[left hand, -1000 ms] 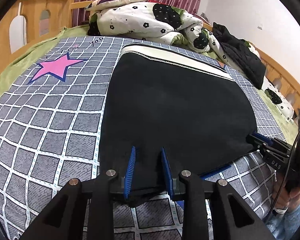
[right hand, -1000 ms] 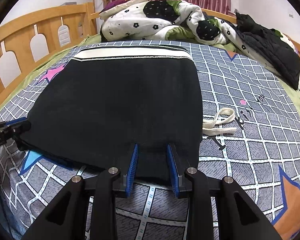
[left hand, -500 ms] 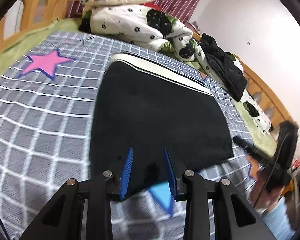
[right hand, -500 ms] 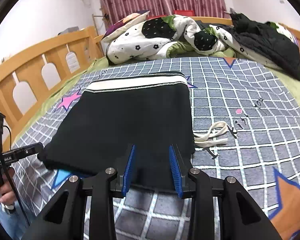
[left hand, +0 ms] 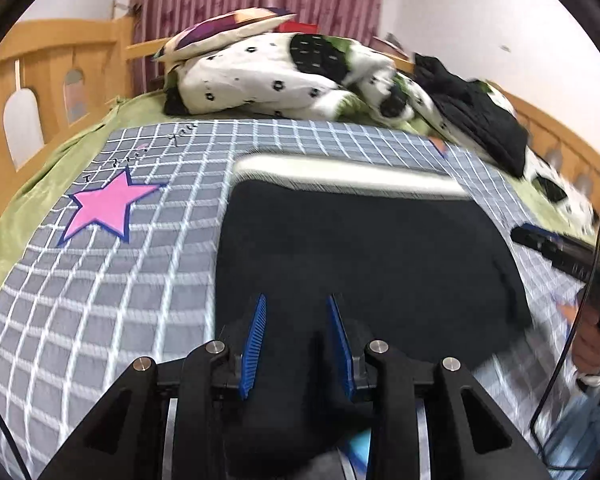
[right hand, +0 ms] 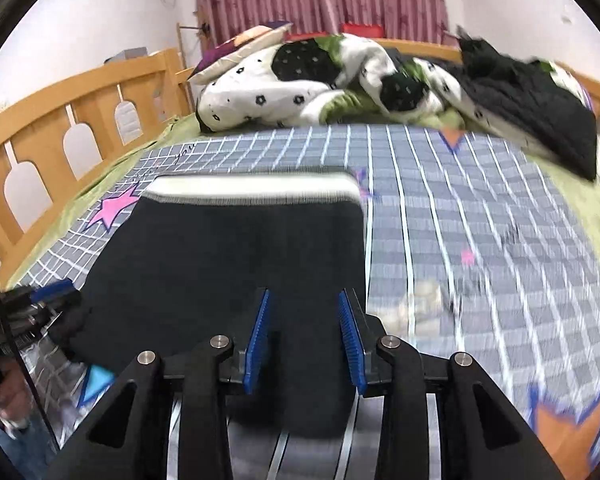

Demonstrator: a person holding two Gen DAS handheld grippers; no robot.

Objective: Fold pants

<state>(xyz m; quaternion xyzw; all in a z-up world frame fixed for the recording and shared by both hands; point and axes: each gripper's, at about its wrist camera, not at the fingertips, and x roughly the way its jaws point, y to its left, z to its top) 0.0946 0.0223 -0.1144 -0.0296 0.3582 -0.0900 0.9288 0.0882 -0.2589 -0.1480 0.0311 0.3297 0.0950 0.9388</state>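
From my left gripper (left hand: 296,340) I see the pants (left hand: 360,248) spread black across the checked blanket (left hand: 100,300), their pale waistband (left hand: 340,176) at the far end and their near edge lifted between my two blue pads (left hand: 256,340); the jaws stand only partly apart with the dark cloth bunched between them, and the pads seem to pinch it. From my right gripper (right hand: 306,340) I get the same pants (right hand: 228,264) from the other corner, again with the near edge up between the blue pads (right hand: 350,344), the jaws narrowly apart and apparently clamped on the fabric. Only the left view shows one large pink star (left hand: 108,208) printed on the blanket in full, and my right gripper (left hand: 560,252) reaching in at the edge with my hand (left hand: 592,344) behind it. Only the right view shows a pale strap (right hand: 416,304), blurred, lying on the blanket (right hand: 480,220) just beside the pants, an orange star (right hand: 568,420) at the near corner, and my left gripper (right hand: 44,300) at the far side of the cloth. Both views show one quilt (right hand: 300,92) in white, black and green heaped at the head of the bed, one pillow (right hand: 244,48) on it, one black jacket (right hand: 532,108) beside it, the wooden bed rail (right hand: 60,120) and the red curtain (right hand: 320,0).
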